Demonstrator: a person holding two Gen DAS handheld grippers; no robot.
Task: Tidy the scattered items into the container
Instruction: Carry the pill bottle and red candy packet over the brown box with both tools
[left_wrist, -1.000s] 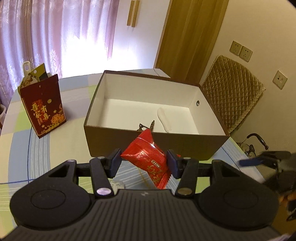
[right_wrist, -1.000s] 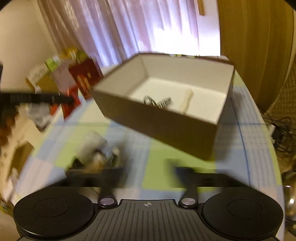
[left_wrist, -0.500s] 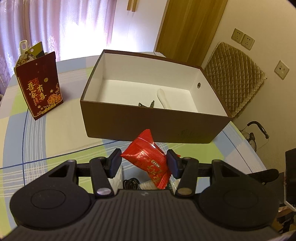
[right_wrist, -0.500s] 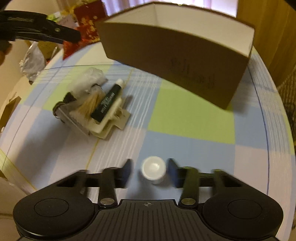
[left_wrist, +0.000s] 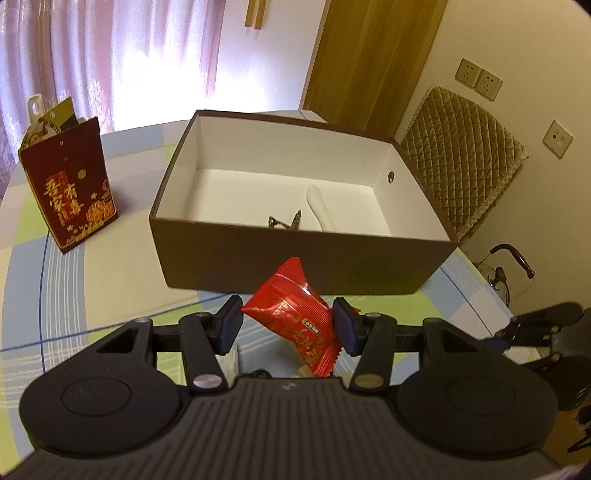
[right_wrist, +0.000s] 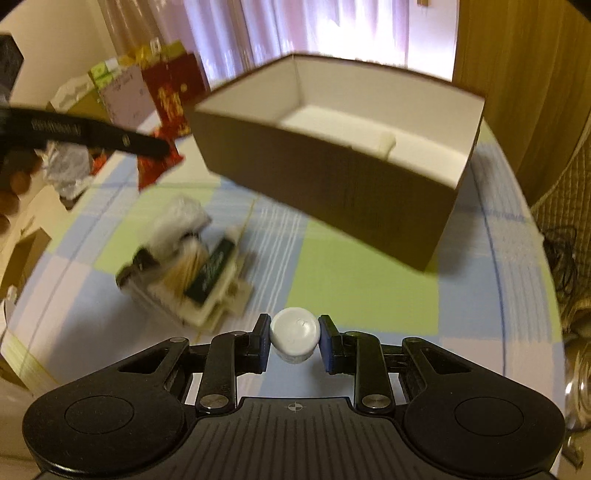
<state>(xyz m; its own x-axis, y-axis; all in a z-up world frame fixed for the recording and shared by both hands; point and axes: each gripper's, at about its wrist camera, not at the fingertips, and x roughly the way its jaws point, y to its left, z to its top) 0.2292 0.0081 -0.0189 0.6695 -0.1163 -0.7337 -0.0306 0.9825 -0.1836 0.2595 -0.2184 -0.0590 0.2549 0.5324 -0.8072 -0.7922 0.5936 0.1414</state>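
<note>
A: The red snack packet (left_wrist: 295, 317) sits between the two pads of the left gripper (left_wrist: 287, 325), tilted, one crimped end up toward the box and the other hanging below the fingers. The pads press on both sides of it, so the gripper is clenched on the packet, above the checked tablecloth (left_wrist: 110, 280) and just short of the box's near wall.

B: And the right gripper (right_wrist: 294, 341)?

A: It grasps a small white capped bottle (right_wrist: 294, 336); the round cap faces the camera and both pads touch its sides. It hangs over the tablecloth, well short of the box.

B: Beyond that?

A: In the right view, a blurred pile of scattered items (right_wrist: 184, 266) lies on the cloth to the left, a dark tube among them. Farther on stands the brown box (left_wrist: 295, 264), open, white inside. A white oblong piece (left_wrist: 321, 210) and a small dark metal item (left_wrist: 286, 223) lie on its floor. Left of the box a dark red gift bag (left_wrist: 70, 184) stands upright.
</note>
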